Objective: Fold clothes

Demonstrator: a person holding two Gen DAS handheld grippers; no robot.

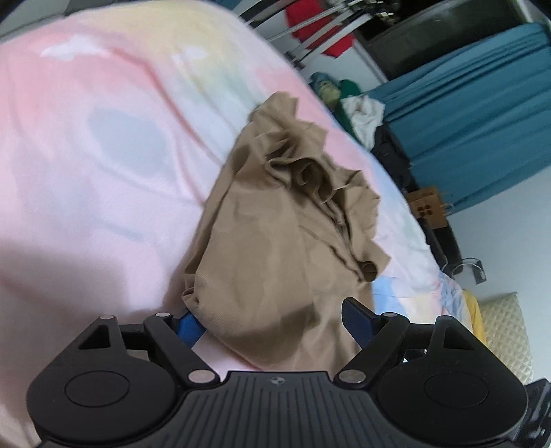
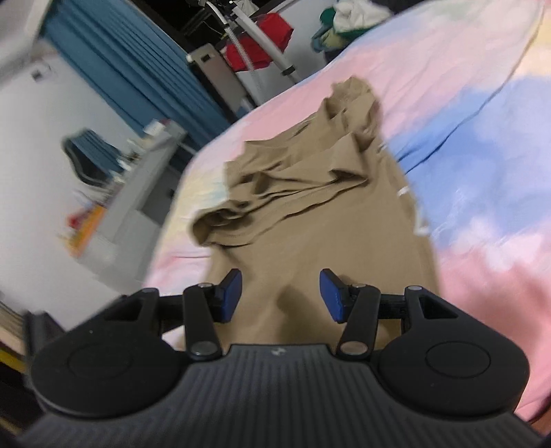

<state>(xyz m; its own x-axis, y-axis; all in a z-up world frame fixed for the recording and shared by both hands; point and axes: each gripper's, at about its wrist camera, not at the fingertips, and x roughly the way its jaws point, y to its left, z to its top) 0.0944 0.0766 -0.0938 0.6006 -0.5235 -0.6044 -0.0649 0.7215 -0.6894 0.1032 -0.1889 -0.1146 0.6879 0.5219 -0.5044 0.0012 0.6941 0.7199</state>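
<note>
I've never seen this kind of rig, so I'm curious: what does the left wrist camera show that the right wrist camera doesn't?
Only the left wrist view shows a cardboard box beyond the bed and a quilted cushion at right. Only the right wrist view shows a grey desk and a chair by the wall. Both show the crumpled tan garment on the pastel bedsheet, blue curtains, red clothing, and open jaws with tan fabric between them.

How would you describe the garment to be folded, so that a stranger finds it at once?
Find the bed with the pastel pink, blue and yellow sheet. On it lies one crumpled tan garment, directly ahead of both open grippers. It is the only plain brown cloth on the bed; the other clothes, red, green and white, are beyond it.
</note>
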